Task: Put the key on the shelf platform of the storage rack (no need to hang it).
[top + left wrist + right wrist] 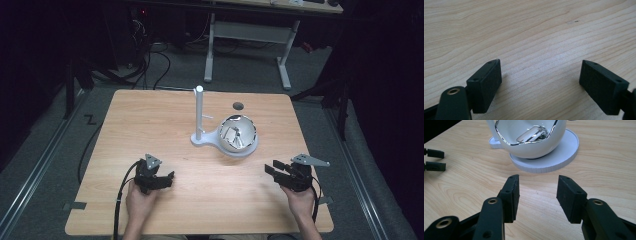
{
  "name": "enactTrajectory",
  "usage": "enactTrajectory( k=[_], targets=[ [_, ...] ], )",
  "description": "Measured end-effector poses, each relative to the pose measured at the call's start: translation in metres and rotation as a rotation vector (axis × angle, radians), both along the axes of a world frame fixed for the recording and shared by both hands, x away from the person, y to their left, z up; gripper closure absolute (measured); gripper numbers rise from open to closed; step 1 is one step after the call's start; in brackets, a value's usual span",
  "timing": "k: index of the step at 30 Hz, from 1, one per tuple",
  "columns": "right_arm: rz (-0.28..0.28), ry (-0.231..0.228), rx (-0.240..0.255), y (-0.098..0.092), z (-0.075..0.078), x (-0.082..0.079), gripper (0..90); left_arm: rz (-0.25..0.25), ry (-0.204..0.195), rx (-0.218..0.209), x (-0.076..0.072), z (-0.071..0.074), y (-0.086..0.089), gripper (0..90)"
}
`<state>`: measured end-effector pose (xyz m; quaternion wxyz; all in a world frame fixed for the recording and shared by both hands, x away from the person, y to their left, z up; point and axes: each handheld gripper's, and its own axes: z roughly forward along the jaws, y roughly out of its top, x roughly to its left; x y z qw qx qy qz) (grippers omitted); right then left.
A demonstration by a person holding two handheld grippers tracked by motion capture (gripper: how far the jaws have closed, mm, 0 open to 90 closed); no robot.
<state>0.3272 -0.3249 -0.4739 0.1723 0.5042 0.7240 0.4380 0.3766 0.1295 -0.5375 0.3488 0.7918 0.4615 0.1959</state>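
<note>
A darkened lab or test room: a bare wooden table [150, 115] stands on grey carpet [45, 150], with bundles of black cables [150, 60] snaking across the floor behind it. A white-legged workbench [250, 35] sits at the back, and metal rails [30, 185] run along the floor on either side.

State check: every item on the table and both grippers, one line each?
Left gripper: open, nothing between the jaws, over bare table.
Right gripper: open, empty, pointed at the bowl.
Bowl: upright on the round end of its white stand, shiny inside, untouched.
Stand: flat on the table, post upright.
Post: vertical, nothing hanging on it.
Table: wooden, dark round hole near the far edge.
</note>
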Motion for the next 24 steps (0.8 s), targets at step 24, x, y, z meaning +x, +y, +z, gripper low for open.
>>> enactTrajectory(
  k=[24],
  targets=[
    [0.026,0.037,-0.005,0.016,-0.019,-0.001,53.5,-0.001,0.0,0.001,0.0,0.0,0.0,18.5]
  ],
)
